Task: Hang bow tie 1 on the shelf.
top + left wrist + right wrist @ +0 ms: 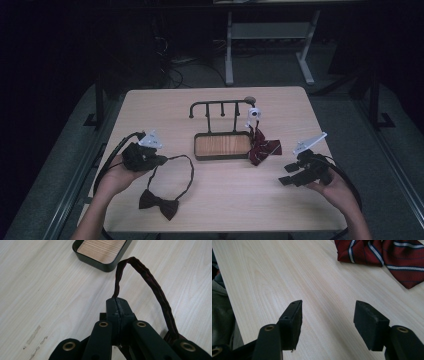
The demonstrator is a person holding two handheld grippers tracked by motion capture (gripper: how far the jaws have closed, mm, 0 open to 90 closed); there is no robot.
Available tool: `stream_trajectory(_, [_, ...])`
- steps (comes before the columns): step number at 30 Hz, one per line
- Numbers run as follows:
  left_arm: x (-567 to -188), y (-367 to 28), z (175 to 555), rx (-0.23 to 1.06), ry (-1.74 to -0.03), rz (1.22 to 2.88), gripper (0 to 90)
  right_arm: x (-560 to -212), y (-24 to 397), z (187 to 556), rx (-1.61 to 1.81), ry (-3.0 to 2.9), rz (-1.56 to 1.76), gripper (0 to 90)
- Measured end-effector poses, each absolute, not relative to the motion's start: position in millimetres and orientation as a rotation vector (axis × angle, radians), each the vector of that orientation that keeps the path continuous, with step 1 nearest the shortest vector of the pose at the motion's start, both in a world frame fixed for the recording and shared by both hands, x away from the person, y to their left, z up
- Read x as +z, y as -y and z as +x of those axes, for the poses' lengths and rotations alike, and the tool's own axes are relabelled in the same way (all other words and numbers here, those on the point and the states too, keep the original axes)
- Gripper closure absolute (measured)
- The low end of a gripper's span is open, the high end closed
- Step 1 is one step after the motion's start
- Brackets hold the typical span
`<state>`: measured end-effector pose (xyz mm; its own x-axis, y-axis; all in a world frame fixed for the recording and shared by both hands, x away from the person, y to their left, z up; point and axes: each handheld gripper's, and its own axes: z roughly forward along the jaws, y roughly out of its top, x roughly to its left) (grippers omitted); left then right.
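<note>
We see the dark bow tie (158,203) lying near the table's (225,200) front edge, its neck strap (187,172) looping away toward the left gripper (159,161), clenched on it. The right gripper (284,174) hangs released over pale wood. The room behind is dim, and the strap's far end is hidden behind the jaws.

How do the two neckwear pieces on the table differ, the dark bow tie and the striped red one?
The bow tie is plain and dark, near the front edge; the striped tie is red with pale stripes, beside the tray. The bow tie's strap is pinched in the shut left claw and arches up off the table; the striped tie lies untouched, ahead of the open right claw. Both rest on the table.
</note>
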<state>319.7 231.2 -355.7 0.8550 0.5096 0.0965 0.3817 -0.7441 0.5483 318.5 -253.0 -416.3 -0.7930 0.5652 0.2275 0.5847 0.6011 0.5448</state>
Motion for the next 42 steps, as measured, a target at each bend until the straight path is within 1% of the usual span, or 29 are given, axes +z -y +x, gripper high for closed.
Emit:
stream_trajectory(20, [-329.3, -222.4, 315.0, 0.361, -0.588, 2.512, 89.8, -415.2, 253.7, 318.8, -0.969, 2.789, -0.995, 39.6])
stream_trajectory(42, [-304.0, -203.6, 328.3, 0.360, -0.535, 2.522, 89.9, -415.3, 261.6, 318.6, -0.985, 2.775, -1.009, 39.7])
